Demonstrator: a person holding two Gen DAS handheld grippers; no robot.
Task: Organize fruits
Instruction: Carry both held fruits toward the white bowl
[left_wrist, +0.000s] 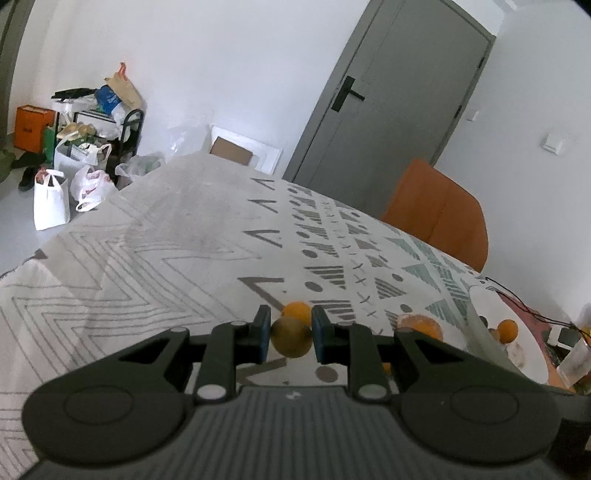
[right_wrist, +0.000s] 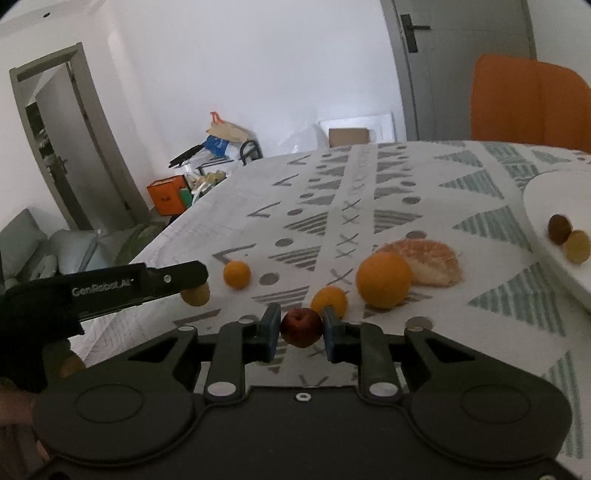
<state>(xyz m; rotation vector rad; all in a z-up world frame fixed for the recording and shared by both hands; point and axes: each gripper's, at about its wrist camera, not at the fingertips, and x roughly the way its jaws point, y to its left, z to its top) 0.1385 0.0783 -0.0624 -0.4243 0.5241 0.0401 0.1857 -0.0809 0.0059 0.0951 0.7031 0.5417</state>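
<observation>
Between the right gripper's (right_wrist: 301, 328) pads sits a small red fruit (right_wrist: 301, 326), clamped. Its goal, I judge, is the white plate (right_wrist: 546, 206), up and right of it, where 2 fruits lie. Left gripper (left_wrist: 291, 338), farther from that plate, clamps a brownish-green fruit (left_wrist: 291, 339).

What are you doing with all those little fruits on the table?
A person is sorting fruit with a gripper in each hand. The left gripper is shut on a small greenish-brown fruit. The right gripper is shut on a small dark red fruit. Three oranges, the biggest one among them, and a peeled orange lie on the patterned tablecloth. A white plate on the right already holds two small fruits.
</observation>
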